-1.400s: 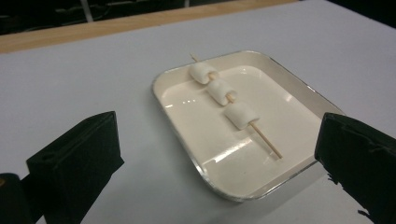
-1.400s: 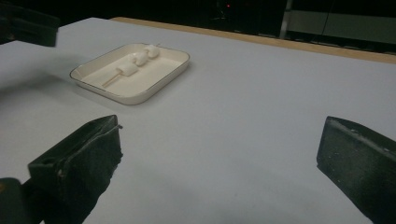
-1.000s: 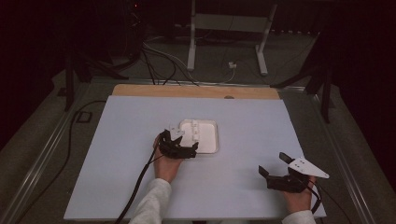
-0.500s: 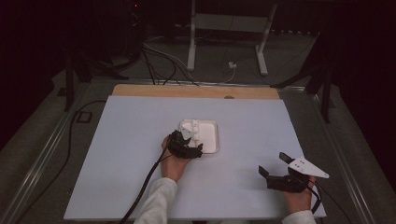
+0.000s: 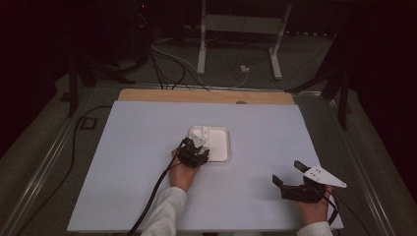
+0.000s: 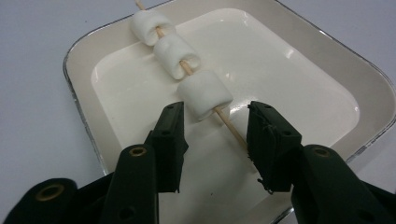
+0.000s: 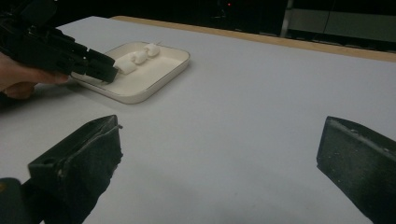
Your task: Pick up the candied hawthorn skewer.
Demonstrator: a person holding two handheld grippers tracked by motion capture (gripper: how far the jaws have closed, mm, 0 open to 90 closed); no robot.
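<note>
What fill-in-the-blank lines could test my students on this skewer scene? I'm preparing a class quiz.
1. The skewer carries ___ marshmallows.
2. The skewer lies in a white ___.
3. The left gripper has its jaws ___ on either side of the stick.
4. The right gripper holds ___.

Missing words: three; tray; open; nothing

Left gripper [image 5: 195, 149]: sitting near the table's middle, pointing away from the person, jaws standing open with a gap between them [image 6: 215, 126].
Left hand [image 5: 183, 173]: gripping it from behind, white sleeve [image 5: 164, 211] reaching in from the bottom edge.
Right gripper [image 5: 290, 177]: hanging low near the table's right front corner, jaws gaping wide, pointing left.
Right hand [image 5: 312, 209]: holding it from below.
</note>
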